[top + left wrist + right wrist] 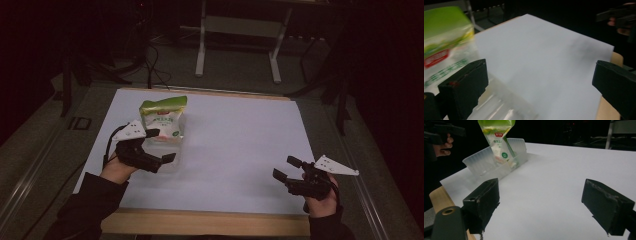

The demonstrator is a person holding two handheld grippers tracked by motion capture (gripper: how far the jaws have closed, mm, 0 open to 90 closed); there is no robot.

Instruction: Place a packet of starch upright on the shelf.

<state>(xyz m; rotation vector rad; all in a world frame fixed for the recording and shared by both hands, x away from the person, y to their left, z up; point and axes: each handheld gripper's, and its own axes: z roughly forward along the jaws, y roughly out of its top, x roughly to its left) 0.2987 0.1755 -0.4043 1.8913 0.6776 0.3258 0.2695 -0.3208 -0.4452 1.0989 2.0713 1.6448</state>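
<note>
White tabletop [240,150] spreads before me. Both my left gripper [161,146] and right gripper [286,168] hang wide open. Green pouch [499,140] stands in the clear bin [477,161]; next, I judge, my left closes around it.

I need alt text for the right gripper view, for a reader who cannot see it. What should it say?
Two open black jaws of the right gripper frame a white table. Beyond them, at upper left, a green and white pouch stands upright in a clear plastic bin. The left gripper shows at the far left edge.
</note>
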